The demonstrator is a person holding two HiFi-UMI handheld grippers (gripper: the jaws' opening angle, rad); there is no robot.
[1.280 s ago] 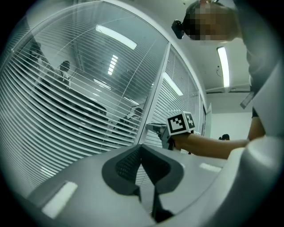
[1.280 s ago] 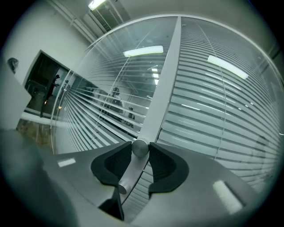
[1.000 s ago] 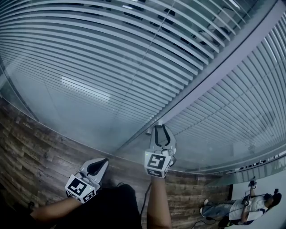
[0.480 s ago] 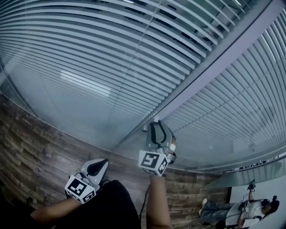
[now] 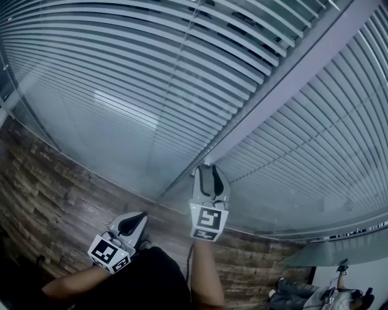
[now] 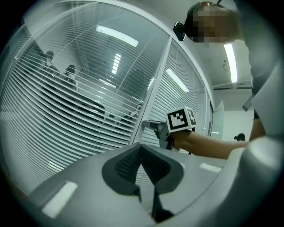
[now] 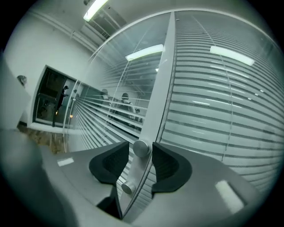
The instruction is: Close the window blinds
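Here, right claw point(image 7: 140, 146) just opened around blind knob point(image 7: 141, 149).

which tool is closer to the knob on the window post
Right. The right tool has the knob between its jaws, which have just been opening; the left tool hangs shut, off to its left.

Head view: wood-plank floor point(image 5: 42, 181) across lower left. Glass partition point(image 5: 121, 127) fills upper frame. Grey frame post point(image 5: 285, 91) runs diagonally from upper right to centre.
Right gripper view: white wall point(image 7: 40, 48) at left, dark doorway point(image 7: 51, 99) at mid left, ceiling strip light point(image 7: 95, 6) at top left, lit.
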